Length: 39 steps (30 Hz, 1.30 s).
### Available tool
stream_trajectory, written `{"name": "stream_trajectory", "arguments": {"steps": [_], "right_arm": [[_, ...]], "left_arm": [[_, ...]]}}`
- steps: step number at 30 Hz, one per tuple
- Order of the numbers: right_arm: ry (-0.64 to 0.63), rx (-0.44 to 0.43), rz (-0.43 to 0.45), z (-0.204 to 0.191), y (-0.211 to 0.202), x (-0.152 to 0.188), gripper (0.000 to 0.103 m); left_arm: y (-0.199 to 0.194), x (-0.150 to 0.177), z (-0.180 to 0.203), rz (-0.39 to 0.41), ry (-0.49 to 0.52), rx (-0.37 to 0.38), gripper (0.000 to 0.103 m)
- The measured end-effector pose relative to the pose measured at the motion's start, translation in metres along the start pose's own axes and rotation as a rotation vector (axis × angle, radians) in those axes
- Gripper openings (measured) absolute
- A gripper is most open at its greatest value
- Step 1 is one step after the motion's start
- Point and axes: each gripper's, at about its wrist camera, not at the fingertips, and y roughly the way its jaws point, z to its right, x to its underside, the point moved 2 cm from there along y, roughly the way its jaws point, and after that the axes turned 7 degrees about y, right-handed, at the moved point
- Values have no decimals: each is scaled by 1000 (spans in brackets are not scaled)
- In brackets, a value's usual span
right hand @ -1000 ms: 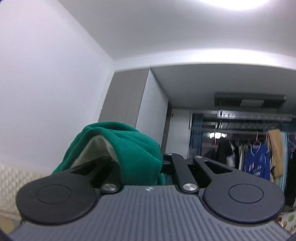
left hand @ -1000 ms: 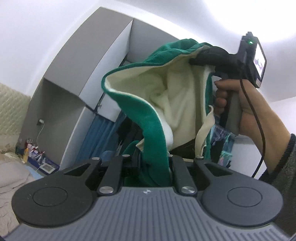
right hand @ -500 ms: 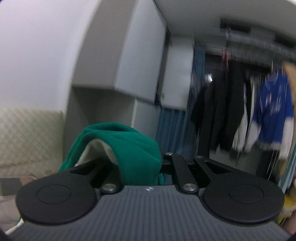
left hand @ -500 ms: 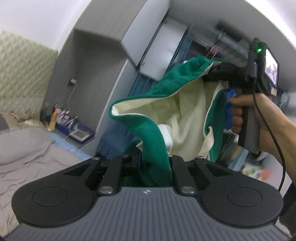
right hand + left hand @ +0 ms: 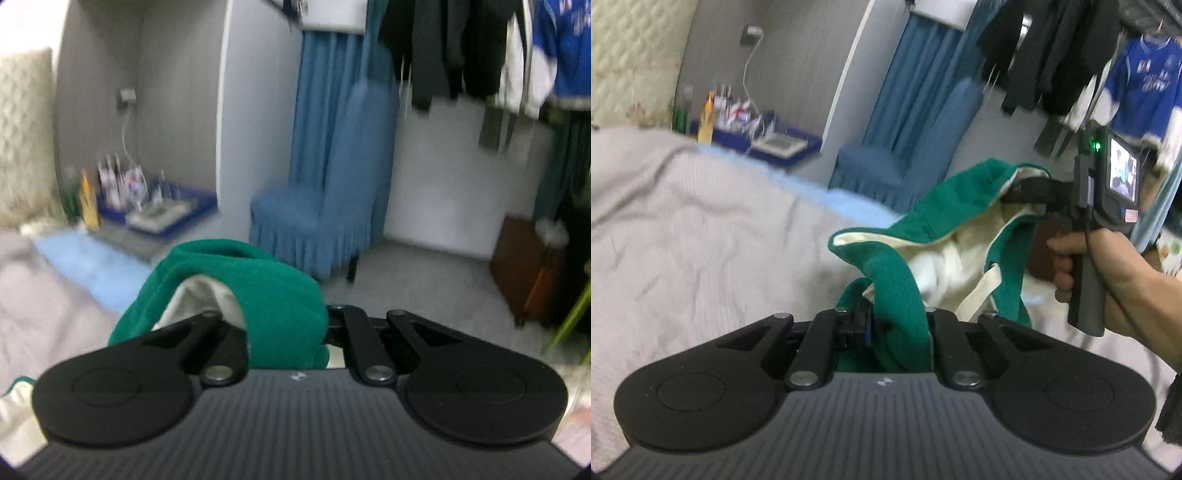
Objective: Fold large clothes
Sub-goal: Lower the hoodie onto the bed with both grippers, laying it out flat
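Note:
A green garment with a cream lining (image 5: 945, 236) hangs in the air between my two grippers, above the grey bedspread (image 5: 683, 229). My left gripper (image 5: 897, 332) is shut on a green edge of it; the fingertips are hidden by the cloth. My right gripper (image 5: 1023, 192), seen from the side in the left wrist view, is shut on another edge, higher and to the right. In the right wrist view the same green garment (image 5: 258, 291) bunches over the right gripper (image 5: 288, 332) and hides its tips.
A blue skirted chair (image 5: 321, 210) stands beyond the bed foot, by a blue curtain. A tray with bottles (image 5: 147, 206) sits on the floor at the left. Hanging clothes (image 5: 461, 48) fill the upper right. A brown box (image 5: 528, 266) stands at right.
Both grippers have come down with the garment: the views swung from ceiling and cabinets to the bed, chair and floor. Both stay shut on the cloth.

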Motion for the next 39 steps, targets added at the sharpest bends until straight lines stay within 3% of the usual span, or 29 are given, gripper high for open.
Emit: {"name": "stream_trajectory", "arguments": {"steps": [5, 9, 10, 11, 13, 14, 20, 26, 32, 39], "right_arm": [[87, -4, -68, 20, 19, 38, 11], [160, 0, -136, 31, 24, 48, 16], [170, 4, -154, 36, 26, 47, 24], [180, 10, -160, 39, 24, 50, 39], [192, 28, -159, 43, 8, 50, 61], [197, 25, -152, 45, 1, 51, 66], [239, -31, -141, 58, -81, 59, 67], [220, -67, -149, 57, -183, 83, 67], [264, -133, -152, 55, -285, 112, 67], [455, -181, -222, 68, -375, 165, 67]], "left_arm": [[33, 20, -15, -51, -6, 9, 15], [26, 15, -17, -72, 4, 50, 18], [18, 12, -15, -80, 14, 68, 27], [11, 8, -12, -89, 29, 83, 42], [-7, 2, -9, -92, 44, 113, 61], [-20, -3, -5, -78, 43, 123, 63], [-101, -13, 22, -50, 86, 92, 63], [-190, 3, 57, -27, 121, 74, 63], [-277, 36, 97, 6, 135, 75, 63], [-340, 88, 137, 20, 138, 94, 63]]}}
